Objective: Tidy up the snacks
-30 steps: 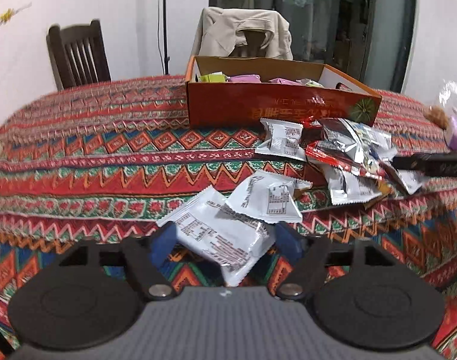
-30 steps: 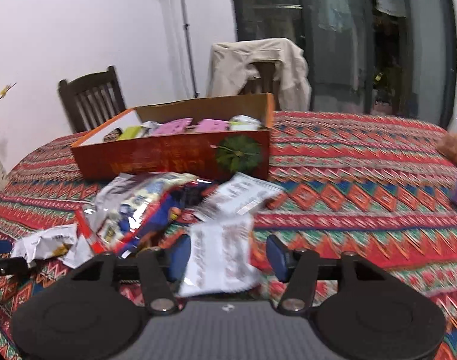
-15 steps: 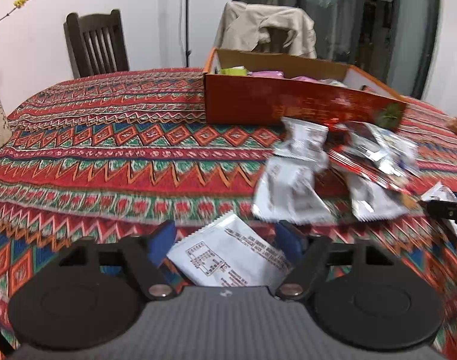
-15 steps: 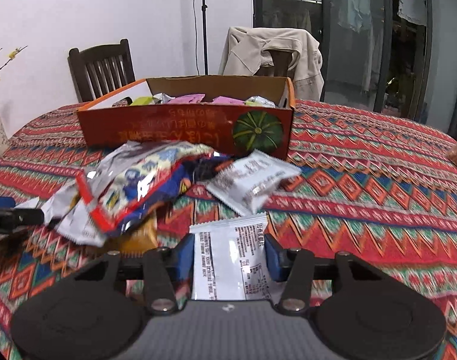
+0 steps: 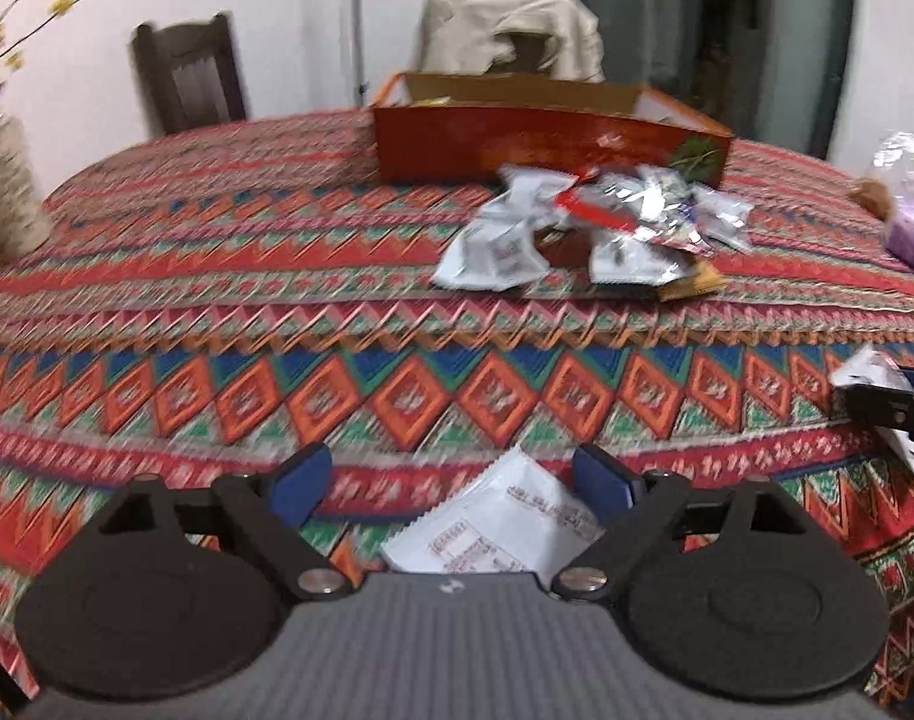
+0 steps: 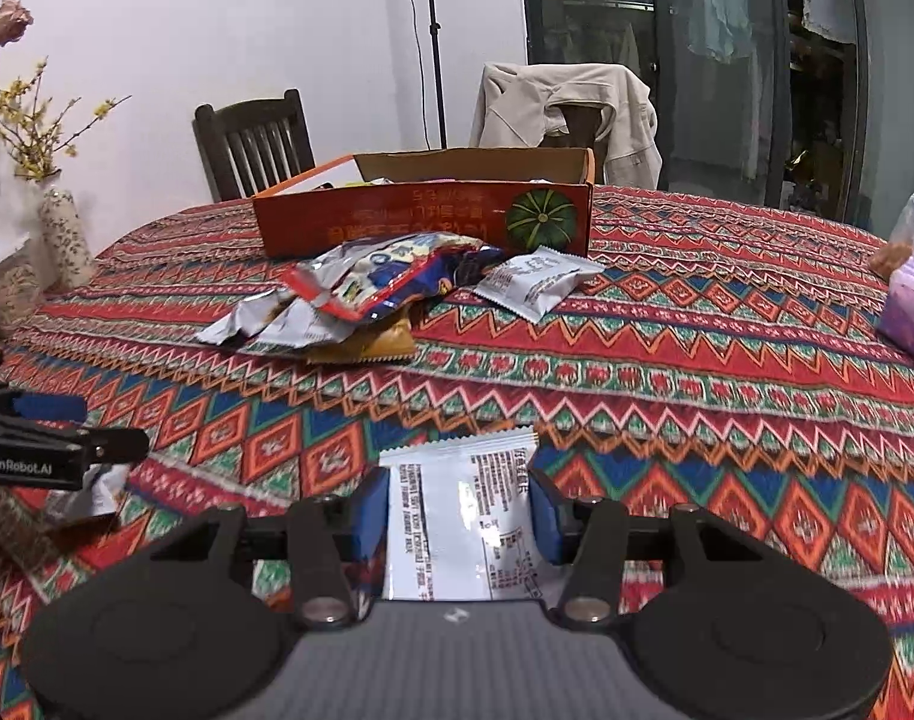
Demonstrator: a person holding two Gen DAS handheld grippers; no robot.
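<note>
My right gripper (image 6: 460, 507) is shut on a white snack packet (image 6: 463, 516), held flat between its blue pads near the table's front edge. My left gripper (image 5: 451, 483) is open; a white snack packet (image 5: 496, 525) lies between its fingers, against the right finger only, on the cloth. The orange cardboard box (image 6: 424, 216) stands at the back of the table (image 6: 697, 324) with packets inside. A pile of loose snack packets (image 6: 373, 294) lies in front of the box, also in the left wrist view (image 5: 589, 222). The left gripper shows at the right wrist view's left edge (image 6: 43, 444).
A patterned vase with yellow flowers (image 6: 64, 234) stands at the table's left. A purple plastic bag (image 6: 913, 294) sits at the right edge. A dark wooden chair (image 6: 253, 144) and a chair draped with a beige jacket (image 6: 568, 108) stand behind the table.
Both grippers have drawn back from the pile toward the table's front edge, each with a white packet. The left gripper's fingers have spread apart and now stand wider than its packet.
</note>
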